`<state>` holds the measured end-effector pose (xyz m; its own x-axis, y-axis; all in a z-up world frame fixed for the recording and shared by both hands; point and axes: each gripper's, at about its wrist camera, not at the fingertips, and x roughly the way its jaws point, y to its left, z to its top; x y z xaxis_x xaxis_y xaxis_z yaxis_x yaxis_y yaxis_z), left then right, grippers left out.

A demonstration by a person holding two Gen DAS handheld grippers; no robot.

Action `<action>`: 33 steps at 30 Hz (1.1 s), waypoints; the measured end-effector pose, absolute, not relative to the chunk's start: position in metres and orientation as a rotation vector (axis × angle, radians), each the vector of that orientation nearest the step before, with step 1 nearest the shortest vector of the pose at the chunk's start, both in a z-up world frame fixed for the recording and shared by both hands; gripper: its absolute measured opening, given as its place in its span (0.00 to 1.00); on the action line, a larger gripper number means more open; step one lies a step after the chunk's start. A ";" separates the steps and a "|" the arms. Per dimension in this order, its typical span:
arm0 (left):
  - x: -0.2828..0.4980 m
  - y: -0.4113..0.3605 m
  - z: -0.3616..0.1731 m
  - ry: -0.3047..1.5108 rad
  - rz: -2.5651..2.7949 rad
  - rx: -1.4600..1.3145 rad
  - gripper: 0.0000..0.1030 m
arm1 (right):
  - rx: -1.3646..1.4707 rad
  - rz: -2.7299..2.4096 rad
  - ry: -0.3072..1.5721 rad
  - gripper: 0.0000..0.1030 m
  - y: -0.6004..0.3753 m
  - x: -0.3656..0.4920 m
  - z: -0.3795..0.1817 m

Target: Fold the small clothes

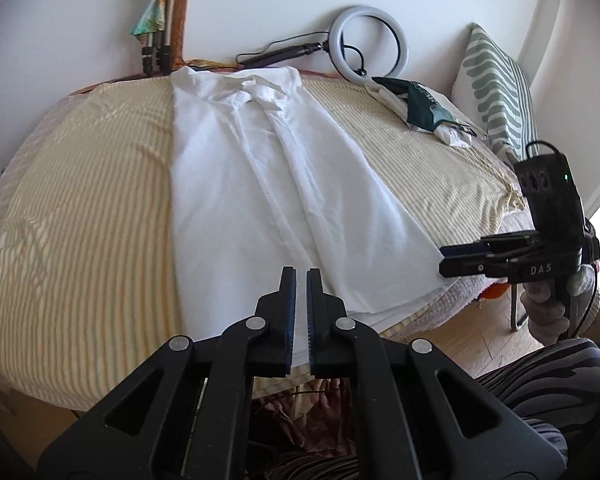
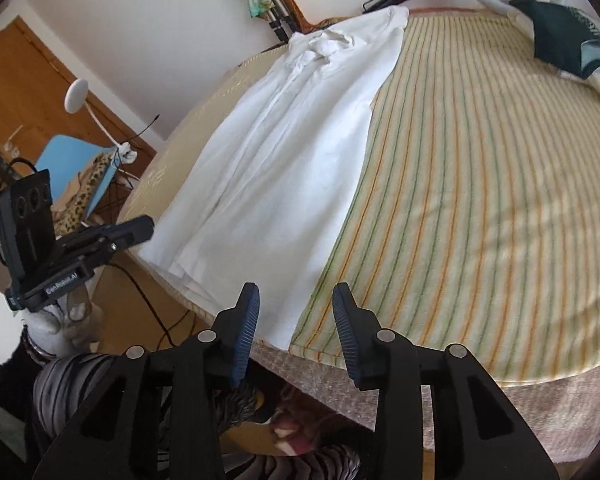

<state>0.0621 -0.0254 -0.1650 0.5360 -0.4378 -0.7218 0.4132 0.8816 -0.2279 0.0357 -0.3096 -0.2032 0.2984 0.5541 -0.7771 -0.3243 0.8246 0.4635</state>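
Note:
A white collared shirt [image 1: 260, 184] lies lengthwise on a striped yellow bed cover [image 1: 80, 208], collar at the far end, sides folded inward, hem at the near edge. It also shows in the right wrist view [image 2: 284, 152]. My left gripper [image 1: 301, 276] hovers just above the hem, its jaws nearly together with a thin gap and nothing between them. My right gripper [image 2: 296, 296] is open and empty above the hem's right corner. In the left wrist view the right gripper [image 1: 446, 258] sits at the shirt's right hem corner. The left gripper [image 2: 148, 228] shows beside the left hem corner.
A ring light [image 1: 374, 40] lies at the far edge by the wall. A dark green and white garment pile [image 1: 424, 108] and a striped pillow [image 1: 496, 88] sit at the far right. A blue chair [image 2: 76, 160] stands left of the bed. Wooden floor lies below the near edge.

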 end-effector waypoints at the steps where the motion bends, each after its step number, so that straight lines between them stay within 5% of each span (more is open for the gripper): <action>1: 0.062 -0.018 -0.165 0.869 -0.492 -0.042 0.01 | 0.217 0.578 1.103 0.29 -0.307 0.033 -0.202; 3: 0.066 -0.007 -0.169 0.881 -0.462 -0.054 0.01 | 0.226 0.586 1.140 0.02 -0.303 0.034 -0.207; 10: 0.072 0.021 -0.184 0.921 -0.388 -0.120 0.06 | 0.183 0.520 1.080 0.01 -0.307 0.019 -0.188; 12: 0.073 0.027 -0.189 0.941 -0.371 -0.148 0.41 | 0.154 0.519 1.113 0.01 -0.302 0.021 -0.195; 14: 0.074 0.034 -0.194 0.954 -0.368 -0.193 0.53 | 0.158 0.535 1.127 0.02 -0.301 0.020 -0.197; 17: 0.077 0.038 -0.202 1.001 -0.395 -0.237 0.53 | 0.202 0.553 1.122 0.06 -0.310 0.020 -0.192; 19: 0.080 0.039 -0.208 1.030 -0.425 -0.277 0.53 | 0.263 0.550 1.124 0.26 -0.319 0.024 -0.191; 21: 0.083 0.039 -0.213 1.060 -0.452 -0.329 0.53 | 0.336 0.559 1.121 0.34 -0.327 0.029 -0.195; 25: 0.086 0.044 -0.217 1.081 -0.483 -0.414 0.48 | 0.432 0.599 1.150 0.34 -0.331 0.036 -0.209; 28: 0.089 0.044 -0.223 1.127 -0.516 -0.446 0.17 | 0.461 0.643 1.156 0.33 -0.324 0.040 -0.214; 30: 0.089 0.041 -0.224 1.131 -0.516 -0.433 0.07 | 0.452 0.652 1.174 0.22 -0.317 0.043 -0.217; 31: 0.089 0.040 -0.223 1.130 -0.522 -0.437 0.05 | 0.436 0.650 1.192 0.04 -0.313 0.044 -0.220; 33: 0.088 0.042 -0.219 1.119 -0.541 -0.466 0.03 | 0.412 0.647 1.190 0.02 -0.309 0.039 -0.220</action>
<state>0.0884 0.0415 -0.2187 0.3351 -0.6199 -0.7096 0.1709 0.7806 -0.6012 0.0394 -0.3089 -0.2201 0.2264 0.6584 -0.7178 -0.2444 0.7517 0.6125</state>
